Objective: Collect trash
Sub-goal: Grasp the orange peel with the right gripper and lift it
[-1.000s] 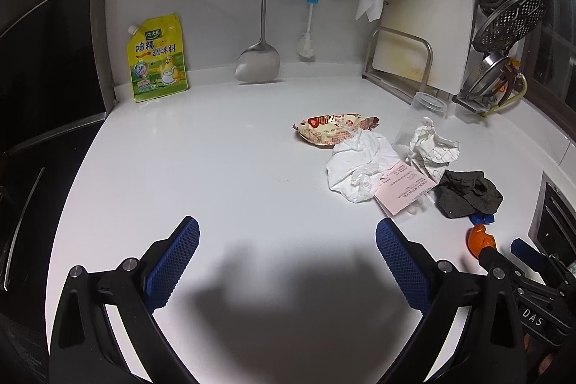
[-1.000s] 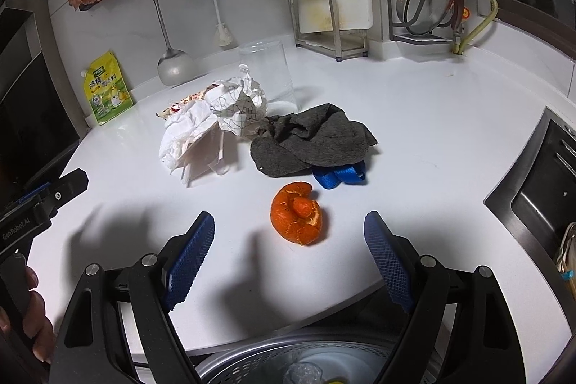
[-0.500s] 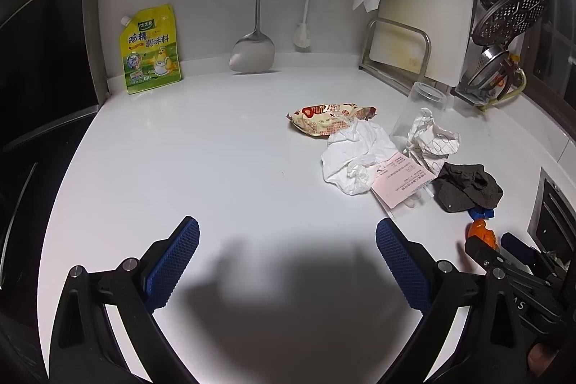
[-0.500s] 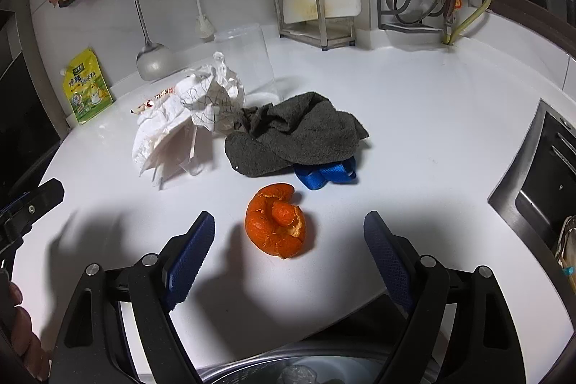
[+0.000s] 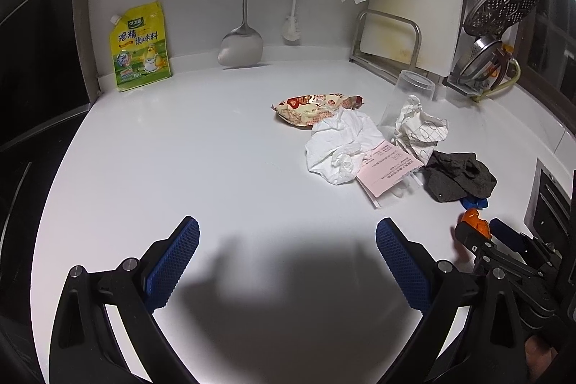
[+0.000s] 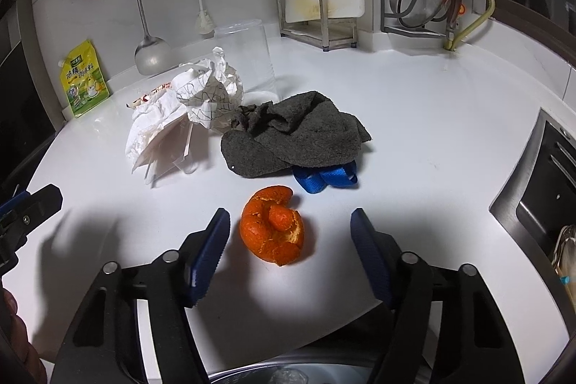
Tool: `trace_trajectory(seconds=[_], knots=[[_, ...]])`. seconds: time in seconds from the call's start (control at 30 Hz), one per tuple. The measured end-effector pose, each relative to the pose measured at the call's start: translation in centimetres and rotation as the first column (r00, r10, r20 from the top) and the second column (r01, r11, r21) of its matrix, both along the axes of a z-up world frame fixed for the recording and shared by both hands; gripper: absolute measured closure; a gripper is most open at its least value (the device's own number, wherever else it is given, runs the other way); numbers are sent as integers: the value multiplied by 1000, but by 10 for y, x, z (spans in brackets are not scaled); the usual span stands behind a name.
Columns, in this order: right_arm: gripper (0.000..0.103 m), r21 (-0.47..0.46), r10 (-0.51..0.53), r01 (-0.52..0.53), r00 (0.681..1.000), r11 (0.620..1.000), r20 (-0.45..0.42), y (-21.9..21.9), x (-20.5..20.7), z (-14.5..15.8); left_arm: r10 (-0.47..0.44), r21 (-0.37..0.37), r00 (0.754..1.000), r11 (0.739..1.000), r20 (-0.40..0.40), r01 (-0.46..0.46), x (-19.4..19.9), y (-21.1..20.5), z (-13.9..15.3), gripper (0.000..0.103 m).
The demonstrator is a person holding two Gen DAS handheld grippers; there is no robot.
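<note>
An orange peel lies on the white counter, between the open fingers of my right gripper, which is low over it. Behind it lie a grey cloth, a blue strap, crumpled paper, a white tissue and a pink receipt. In the left wrist view I see a snack wrapper, the tissue, the receipt, the crumpled paper and the peel. My left gripper is open and empty above bare counter.
A clear plastic cup stands behind the paper. A yellow seasoning pouch leans on the back wall. A cutting board rack and hanging utensils are at the back. A sink is at right. A bin rim shows below the counter edge.
My right gripper has moved forward and down, so the orange peel now sits between its fingers. My left gripper has drifted slightly back and stays open.
</note>
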State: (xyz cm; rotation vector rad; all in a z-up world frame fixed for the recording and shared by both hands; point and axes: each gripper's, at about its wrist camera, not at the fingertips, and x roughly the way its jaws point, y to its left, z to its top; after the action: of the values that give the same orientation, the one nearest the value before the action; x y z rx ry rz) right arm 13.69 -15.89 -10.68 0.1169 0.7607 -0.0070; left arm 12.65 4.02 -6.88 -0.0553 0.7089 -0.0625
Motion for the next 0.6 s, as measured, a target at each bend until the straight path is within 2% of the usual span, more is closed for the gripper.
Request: trace_trajectory(seconds=[0.17, 0.33, 0.6], knots=[[76, -19, 42, -41, 999, 999, 9, 5, -1, 2, -6, 5, 1000, 1000, -1, 6, 1, -6, 0, 6], [79, -1, 56, -56, 998, 998, 38, 0, -9, 7, -23, -2, 1000, 1000, 3, 23, 3, -16, 2, 6], [79, 62, 16, -21, 997, 998, 70, -35, -29, 15, -66, -29, 997, 997, 29, 67, 18, -49, 14, 6]])
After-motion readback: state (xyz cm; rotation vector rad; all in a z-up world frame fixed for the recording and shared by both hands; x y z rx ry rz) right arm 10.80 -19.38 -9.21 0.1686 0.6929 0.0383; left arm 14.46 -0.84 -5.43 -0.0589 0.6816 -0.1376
